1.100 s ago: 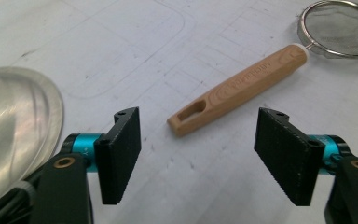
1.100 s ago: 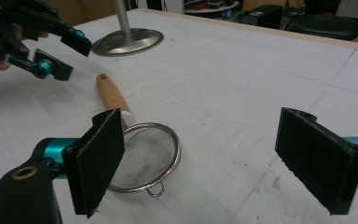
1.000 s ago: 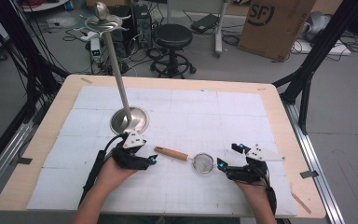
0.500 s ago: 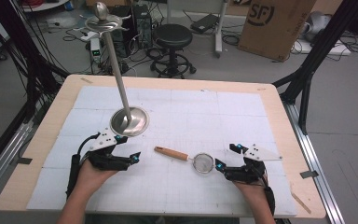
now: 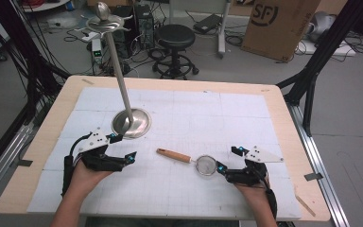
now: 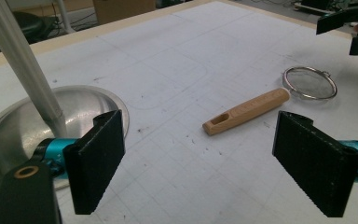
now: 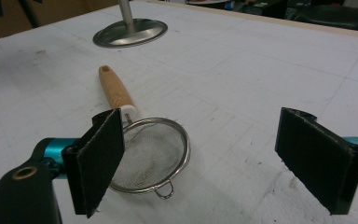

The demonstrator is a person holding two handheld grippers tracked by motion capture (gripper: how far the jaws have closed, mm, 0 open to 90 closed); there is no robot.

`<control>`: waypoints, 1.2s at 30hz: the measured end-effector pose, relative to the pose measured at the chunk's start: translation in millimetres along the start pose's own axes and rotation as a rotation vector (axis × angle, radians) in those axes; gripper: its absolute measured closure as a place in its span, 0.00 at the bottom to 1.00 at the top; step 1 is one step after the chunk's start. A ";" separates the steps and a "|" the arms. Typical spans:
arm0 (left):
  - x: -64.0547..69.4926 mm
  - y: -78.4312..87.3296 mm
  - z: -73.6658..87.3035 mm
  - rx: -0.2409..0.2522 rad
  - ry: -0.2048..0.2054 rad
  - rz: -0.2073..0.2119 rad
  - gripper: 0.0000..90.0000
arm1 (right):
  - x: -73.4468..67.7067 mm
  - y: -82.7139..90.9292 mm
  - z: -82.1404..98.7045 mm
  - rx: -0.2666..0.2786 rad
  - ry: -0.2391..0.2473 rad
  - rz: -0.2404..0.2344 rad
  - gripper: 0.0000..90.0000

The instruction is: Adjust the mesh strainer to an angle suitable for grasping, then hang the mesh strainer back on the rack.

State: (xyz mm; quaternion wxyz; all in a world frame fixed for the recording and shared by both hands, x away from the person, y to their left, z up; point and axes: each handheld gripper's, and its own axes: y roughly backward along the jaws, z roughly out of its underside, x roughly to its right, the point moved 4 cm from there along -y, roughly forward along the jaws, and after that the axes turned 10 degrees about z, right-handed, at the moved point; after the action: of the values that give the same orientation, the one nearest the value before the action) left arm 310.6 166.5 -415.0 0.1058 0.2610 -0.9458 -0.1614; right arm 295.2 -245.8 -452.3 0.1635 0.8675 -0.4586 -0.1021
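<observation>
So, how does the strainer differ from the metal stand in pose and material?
The strainer lies flat on the table mat, while the metal stand rises upright on a tall pole. The strainer has a wooden handle and a mesh bowl; the metal stand is all metal with a solid round base. Both have shiny metal and are untouched by either gripper.

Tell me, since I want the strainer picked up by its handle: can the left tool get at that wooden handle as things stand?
Probably yes. The left tool stands open, and bare table lies between it and the strainer's wooden handle. The metal stand's base sits off to one side, not in the path.
</observation>
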 end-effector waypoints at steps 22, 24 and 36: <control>-2.3 1.3 2.5 -0.010 -0.006 0.001 0.19 | 0.9 -0.3 -0.1 0.001 -0.005 0.002 0.16; -3.1 3.4 2.4 -0.001 -0.002 -0.003 0.19 | 0.5 -0.5 -1.2 0.006 0.009 -0.001 0.16; -6.1 14.9 -1.9 0.043 0.014 0.002 0.19 | -14.9 -11.4 -18.2 -0.046 0.057 -0.057 0.17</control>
State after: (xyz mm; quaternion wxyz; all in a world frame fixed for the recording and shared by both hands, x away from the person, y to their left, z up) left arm 309.5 181.3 -408.6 0.1068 0.2634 -0.9486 -0.1392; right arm 301.6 -224.0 -439.4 0.1935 0.8787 -0.4265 -0.0922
